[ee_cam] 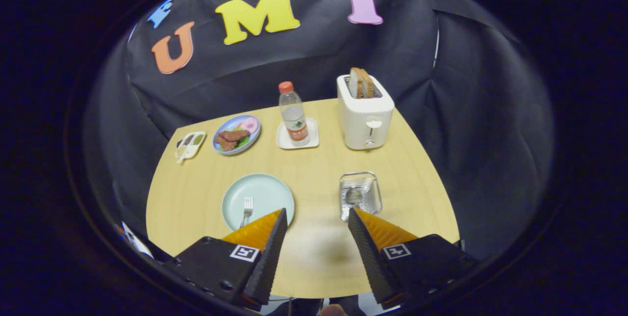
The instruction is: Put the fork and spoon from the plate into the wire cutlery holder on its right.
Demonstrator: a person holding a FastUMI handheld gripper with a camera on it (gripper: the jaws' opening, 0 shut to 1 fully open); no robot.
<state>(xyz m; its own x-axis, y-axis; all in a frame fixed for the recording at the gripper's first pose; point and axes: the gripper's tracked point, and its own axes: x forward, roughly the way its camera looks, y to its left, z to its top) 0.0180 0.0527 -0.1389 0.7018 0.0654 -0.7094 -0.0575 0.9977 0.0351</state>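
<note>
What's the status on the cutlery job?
Gripper open, holding nothing, above bare table. Spoon in the wire holder; fork on the light plate, just ahead of one finger. Path to fork looks unobstructed.

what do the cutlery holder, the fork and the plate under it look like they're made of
Cutlery holder: thin bright metal wire, shiny, see-through mesh walls; a spoon already lies inside.
Fork: likely steel, silvery with a slight glint.
Plate: pale green, smooth and even; ceramic or melamine, the look leaves it open.
The gripper is open, its fingers apart over the wooden table, holding nothing.
</note>
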